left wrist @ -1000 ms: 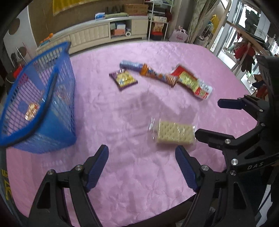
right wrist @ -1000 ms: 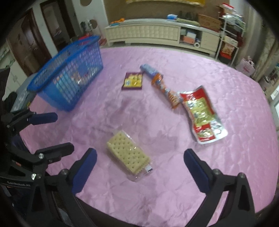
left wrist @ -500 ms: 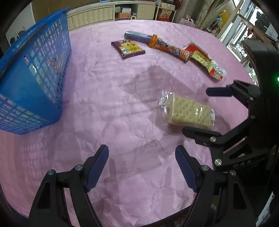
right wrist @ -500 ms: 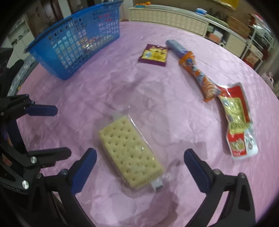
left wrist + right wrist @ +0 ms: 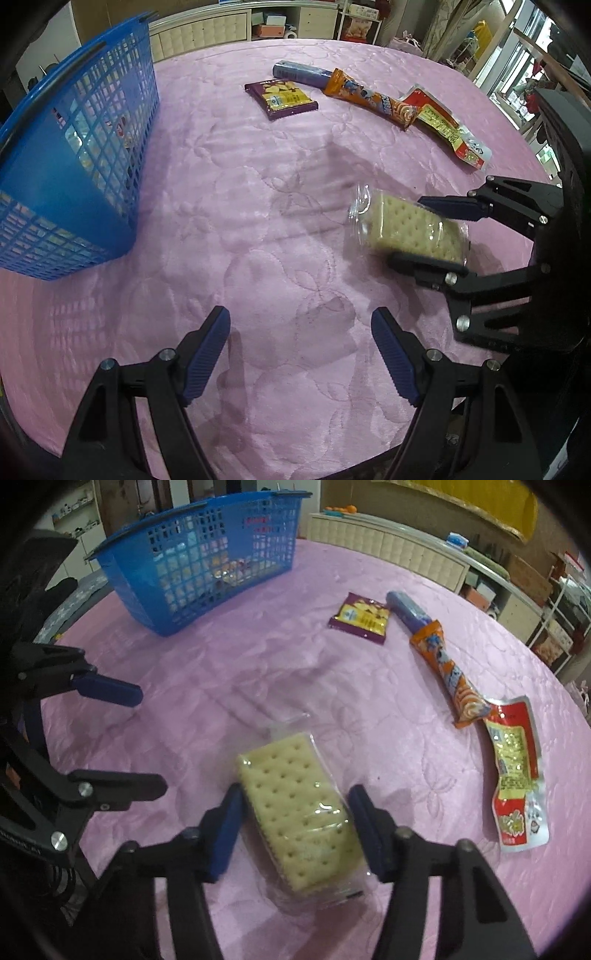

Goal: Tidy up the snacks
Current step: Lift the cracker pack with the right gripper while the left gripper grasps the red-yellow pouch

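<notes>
A clear-wrapped cracker pack (image 5: 288,771) lies on the pink tablecloth (image 5: 258,672). My right gripper (image 5: 295,797) straddles its near half. The jaws are closing, and both blue pads touch the pack's long sides. In the left wrist view the cracker pack (image 5: 399,221) sits between the right gripper's (image 5: 410,230) fingers. My left gripper (image 5: 301,317) hovers open over bare cloth, to the left of the pack, holding nothing. The blue mesh basket (image 5: 199,565) stands at the far left with several snacks inside.
Beyond the pack lie a purple packet (image 5: 360,618), a blue tube (image 5: 406,609), a long orange packet (image 5: 447,668) and a red pouch (image 5: 517,775). The blue basket (image 5: 74,147) stands close on my left gripper's left. The table's near edge runs just below both grippers.
My right gripper has come down over the cracker pack and rolled, and its jaws have narrowed from wide open onto the pack's sides. The left gripper sank first, then held still.
</notes>
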Tool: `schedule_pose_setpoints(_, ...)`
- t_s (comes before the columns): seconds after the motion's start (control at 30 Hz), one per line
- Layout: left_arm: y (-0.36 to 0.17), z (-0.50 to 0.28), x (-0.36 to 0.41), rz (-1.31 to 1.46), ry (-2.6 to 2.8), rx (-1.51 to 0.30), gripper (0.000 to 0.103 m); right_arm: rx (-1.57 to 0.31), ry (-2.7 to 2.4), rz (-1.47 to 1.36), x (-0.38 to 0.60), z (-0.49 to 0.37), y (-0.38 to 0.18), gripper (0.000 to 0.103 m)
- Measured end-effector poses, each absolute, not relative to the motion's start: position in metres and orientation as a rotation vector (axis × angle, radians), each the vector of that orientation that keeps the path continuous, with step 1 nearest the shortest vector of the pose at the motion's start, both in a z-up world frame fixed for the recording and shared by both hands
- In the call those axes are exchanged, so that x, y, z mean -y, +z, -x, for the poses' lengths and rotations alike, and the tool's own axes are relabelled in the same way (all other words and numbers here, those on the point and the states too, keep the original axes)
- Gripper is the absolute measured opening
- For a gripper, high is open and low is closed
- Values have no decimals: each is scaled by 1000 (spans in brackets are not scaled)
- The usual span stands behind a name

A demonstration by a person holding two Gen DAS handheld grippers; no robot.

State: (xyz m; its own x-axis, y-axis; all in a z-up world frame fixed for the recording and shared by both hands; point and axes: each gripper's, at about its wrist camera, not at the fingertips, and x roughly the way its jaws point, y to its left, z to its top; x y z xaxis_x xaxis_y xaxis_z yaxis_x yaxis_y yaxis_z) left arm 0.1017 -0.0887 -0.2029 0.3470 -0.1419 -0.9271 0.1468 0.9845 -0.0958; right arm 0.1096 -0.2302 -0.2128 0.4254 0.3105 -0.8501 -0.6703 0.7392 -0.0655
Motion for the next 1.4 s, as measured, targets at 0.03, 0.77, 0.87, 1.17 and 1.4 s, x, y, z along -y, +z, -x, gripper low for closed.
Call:
schedule_pose_setpoints(0.03, -202, -102, 90, -5, -184, -1204, 77, -950, 634, 418, 232, -110, -212, 54)
schedule_pose_setpoints(0.77, -147, -174, 166, 117, -213, -1155, 77, -909, 391, 85, 349, -154, -138, 53)
schedule_pose_setpoints(0.87, -144, -185, 183, 122, -186, -1148, 77, -914, 350, 72, 368, -159, -135, 54)
schedule_pose_setpoints(1.17, -147, -222, 230, 180, -150, -1184, 103, -937, 265, -15, 416, -177, -128, 53)
schedule_pose_setpoints(1.4, -159, -252, 261, 163, -71, -1216, 103, -981, 201, -65, 448, -197, -136, 54)
